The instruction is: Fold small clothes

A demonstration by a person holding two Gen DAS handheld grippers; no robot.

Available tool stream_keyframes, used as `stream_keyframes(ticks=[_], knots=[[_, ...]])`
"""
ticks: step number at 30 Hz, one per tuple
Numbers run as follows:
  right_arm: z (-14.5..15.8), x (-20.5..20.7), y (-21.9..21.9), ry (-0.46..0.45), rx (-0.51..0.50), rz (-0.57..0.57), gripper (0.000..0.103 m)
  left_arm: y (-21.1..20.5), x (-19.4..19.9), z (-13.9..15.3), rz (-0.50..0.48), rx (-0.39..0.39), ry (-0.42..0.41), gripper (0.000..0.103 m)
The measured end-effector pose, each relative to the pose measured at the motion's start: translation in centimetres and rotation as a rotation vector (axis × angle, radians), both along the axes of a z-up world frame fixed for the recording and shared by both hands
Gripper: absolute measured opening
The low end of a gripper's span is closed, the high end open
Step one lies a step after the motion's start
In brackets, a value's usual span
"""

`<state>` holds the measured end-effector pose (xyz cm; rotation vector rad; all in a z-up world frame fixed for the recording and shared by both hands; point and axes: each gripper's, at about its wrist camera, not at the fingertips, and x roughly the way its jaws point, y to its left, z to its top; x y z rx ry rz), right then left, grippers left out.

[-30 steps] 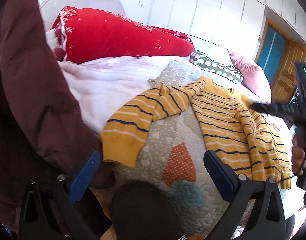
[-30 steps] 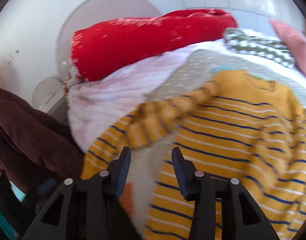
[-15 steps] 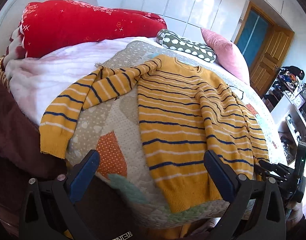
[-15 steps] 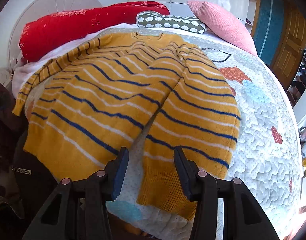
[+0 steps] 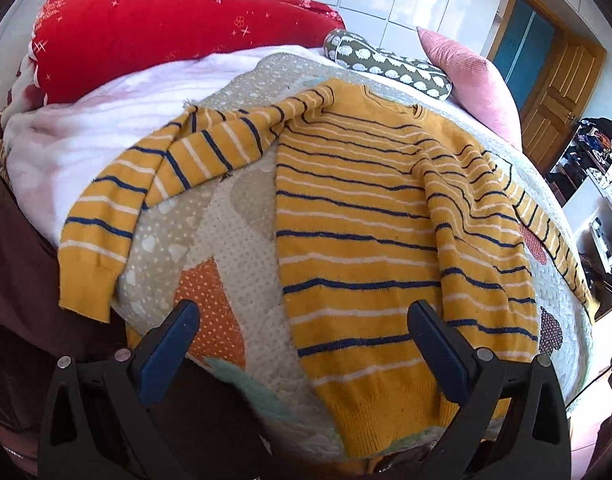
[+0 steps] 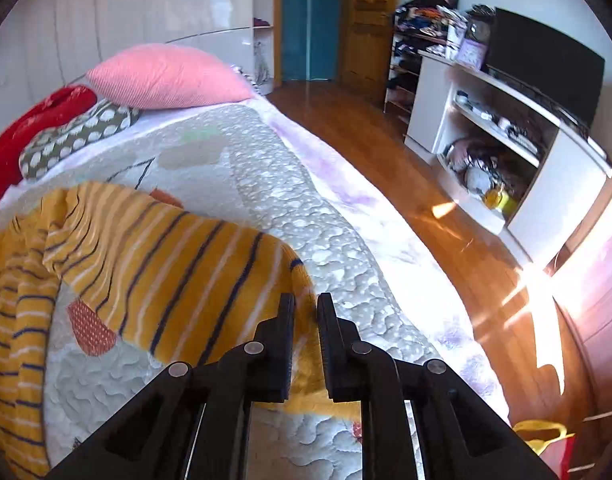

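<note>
Quilted bed cover (image 5: 242, 216) spreading under everything, edges running out of the left wrist view. Yellow striped sweater (image 5: 369, 216) lying flat on the cover's near half, hem toward the cameras, left sleeve (image 5: 118, 216) trailing onto the pale pink blanket (image 5: 86, 136) beside the cover. Red bolster (image 5: 154, 32), spotted grey cushion (image 5: 389, 64) and pink pillow (image 5: 469, 80) sitting beyond the sweater's collar. White shelf unit (image 6: 505, 148) with a dark screen (image 6: 545, 68) standing across the wooden floor (image 6: 385, 152) from the cover.

Left gripper (image 5: 302, 344) hanging over the sweater's hem, jaws spread wide, nothing between them. Right gripper (image 6: 306, 320), jaws just having been closing, pinching down on the right sleeve's cuff (image 6: 298, 280) at the sweater's far side; contact itself partly hidden behind the black fingers. Shelf clutter too small to make out.
</note>
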<state>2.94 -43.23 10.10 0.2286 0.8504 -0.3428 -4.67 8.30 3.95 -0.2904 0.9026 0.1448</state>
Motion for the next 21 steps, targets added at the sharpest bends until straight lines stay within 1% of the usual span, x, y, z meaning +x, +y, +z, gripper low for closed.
stream_keyframes(ticks=[1,2,4,7,9,10,11,12,13,14,15,16,17,18,20,21], knots=[[0.4,-0.8,0.7,-0.029,0.039,0.026,0.023,0.0,0.3,-0.6,-0.003,-0.015,0.018,0.103],[0.7,-1.4,1.9,-0.049,0.074,0.072,0.037,0.0,0.6,-1.3,-0.009,-0.035,0.038,0.103],[0.5,-1.5,5.7,-0.059,0.164,0.235,0.048,0.0,1.2,-2.5,-0.020,-0.081,0.068,0.103],[-1.9,-1.7,12.0,0.004,0.356,0.469,0.048,-0.1,2.0,-4.1,-0.036,-0.174,0.102,0.103],[-4.1,-2.4,15.8,0.054,0.454,0.565,0.048,-0.5,2.1,-4.4,-0.033,-0.169,0.107,0.103],[-4.9,-2.4,17.6,0.070,0.478,0.597,0.048,-0.7,2.2,-4.3,-0.043,-0.160,0.112,0.102],[-5.6,-2.6,19.0,0.081,0.485,0.622,0.048,-0.9,2.1,-4.2,-0.053,-0.150,0.114,0.094],[-6.2,-2.7,20.4,0.095,0.486,0.639,0.048,-1.2,2.1,-4.0,-0.060,-0.130,0.118,0.089],[-6.7,-2.8,21.7,0.109,0.487,0.653,0.048,-1.5,2.0,-3.8,-0.064,-0.097,0.124,0.072],[-7.0,-2.8,22.9,0.114,0.479,0.659,0.048,-1.6,2.0,-3.6,-0.071,-0.065,0.127,0.052],[-7.3,-2.8,23.7,0.112,0.461,0.664,0.048,-1.6,1.9,-3.5,-0.073,-0.043,0.130,0.044],[-7.4,-2.7,24.1,0.106,0.447,0.670,0.041,-1.5,1.9,-3.3,-0.077,-0.044,0.128,0.030],[-7.5,-2.5,24.1,0.106,0.445,0.672,0.016,-1.3,1.8,-3.1,-0.086,-0.071,0.127,0.012],[-7.5,-2.6,23.8,0.111,0.467,0.667,0.008,-1.1,1.8,-2.9,-0.092,-0.100,0.129,0.009],[-6.9,-2.7,21.9,0.091,0.532,0.629,0.007,-1.1,1.7,-2.4,-0.081,-0.096,0.126,0.009],[-6.2,-2.8,20.9,0.072,0.528,0.603,0.007,-1.3,1.6,-2.1,-0.080,-0.084,0.122,0.009]])
